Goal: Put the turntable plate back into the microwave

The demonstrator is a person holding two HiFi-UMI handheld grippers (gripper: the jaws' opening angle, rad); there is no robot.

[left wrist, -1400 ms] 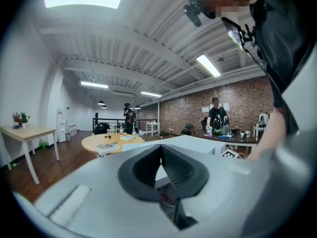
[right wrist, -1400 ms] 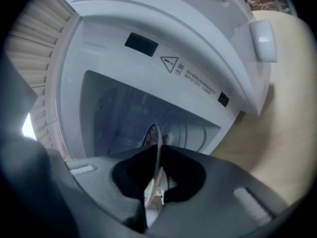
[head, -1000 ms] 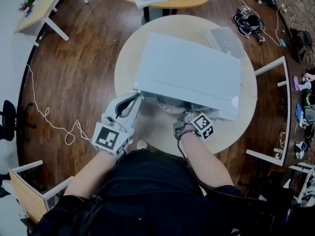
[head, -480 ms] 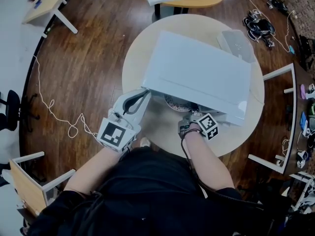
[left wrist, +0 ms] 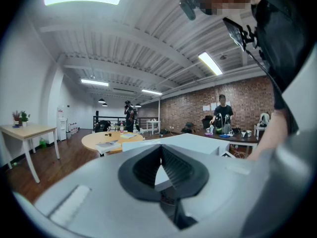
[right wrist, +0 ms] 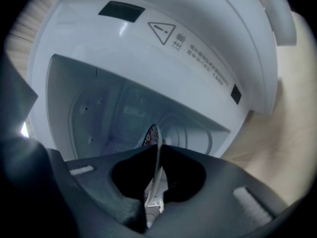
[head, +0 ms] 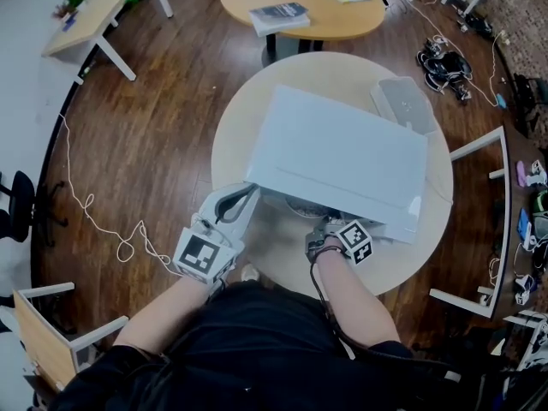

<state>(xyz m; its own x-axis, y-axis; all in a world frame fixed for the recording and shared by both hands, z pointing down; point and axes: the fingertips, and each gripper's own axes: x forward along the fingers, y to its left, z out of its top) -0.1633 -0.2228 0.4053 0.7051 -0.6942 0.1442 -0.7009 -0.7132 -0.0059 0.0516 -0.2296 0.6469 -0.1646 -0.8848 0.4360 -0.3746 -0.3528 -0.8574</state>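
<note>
The patterned turntable plate, seen edge-on, is pinched at its rim between the clamped jaws of the right gripper. Its far part is inside the open cavity of the white microwave, and its near edge shows at the oven's mouth. The microwave sits on a round wooden table, while the left gripper, jaws closed on nothing, is held by the oven's front left corner.
</note>
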